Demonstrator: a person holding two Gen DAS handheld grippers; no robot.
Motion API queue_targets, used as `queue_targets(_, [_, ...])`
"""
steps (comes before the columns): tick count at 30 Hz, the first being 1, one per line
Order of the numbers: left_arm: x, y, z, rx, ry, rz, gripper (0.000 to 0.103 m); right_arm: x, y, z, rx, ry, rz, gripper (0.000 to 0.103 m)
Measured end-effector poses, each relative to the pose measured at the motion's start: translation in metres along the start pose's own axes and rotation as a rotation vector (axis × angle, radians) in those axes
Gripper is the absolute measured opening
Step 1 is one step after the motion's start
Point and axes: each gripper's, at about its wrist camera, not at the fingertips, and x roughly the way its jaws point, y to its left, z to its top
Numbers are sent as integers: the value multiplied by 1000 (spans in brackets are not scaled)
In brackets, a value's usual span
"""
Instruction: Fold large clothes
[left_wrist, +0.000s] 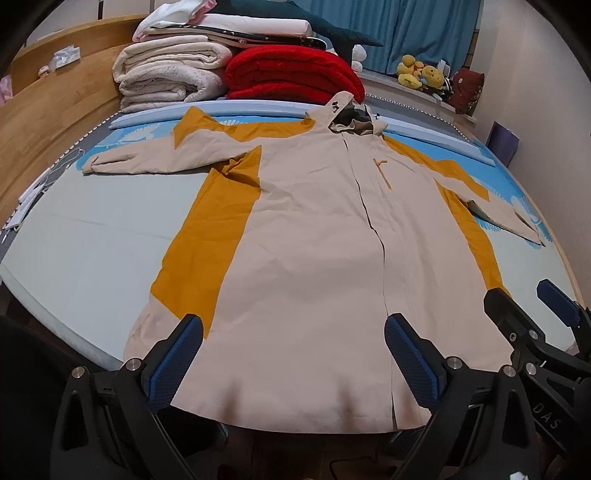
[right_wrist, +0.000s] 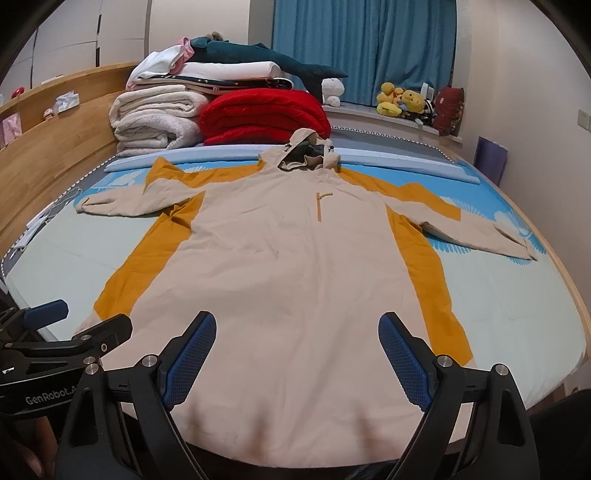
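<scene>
Across a bed (right_wrist: 92, 258) covered in pale blue sheeting, a beige-and-mustard hooded coat (right_wrist: 295, 266) lies spread flat (sleeves out to both sides), its near hem between the unclenched jaws of the left gripper (left_wrist: 293, 336) and right gripper (right_wrist: 297, 330), neither grasping it.

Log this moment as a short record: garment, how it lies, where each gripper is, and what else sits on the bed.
garment: beige and mustard hooded jacket
lie: spread flat, front up, sleeves out, hood toward the headboard
surface: bed
left gripper: jaws open over the hem, holding nothing
right gripper: jaws open over the hem, holding nothing
fold: not yet started
also on bed: red blanket, white blankets
</scene>
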Motion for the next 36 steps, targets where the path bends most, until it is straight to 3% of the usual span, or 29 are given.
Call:
queue_targets(10, [0,-3,-4,14,-15,0,94,-2,0,1,14,15,1,89])
queue_targets(26, [-4,-7,-2,25,-60,-6,91,-1,-6,3,14,14,9,81])
queue_targets(36, [0,-2,-1,-8,-29,-25,91,1,-5,2,9,18,12,80])
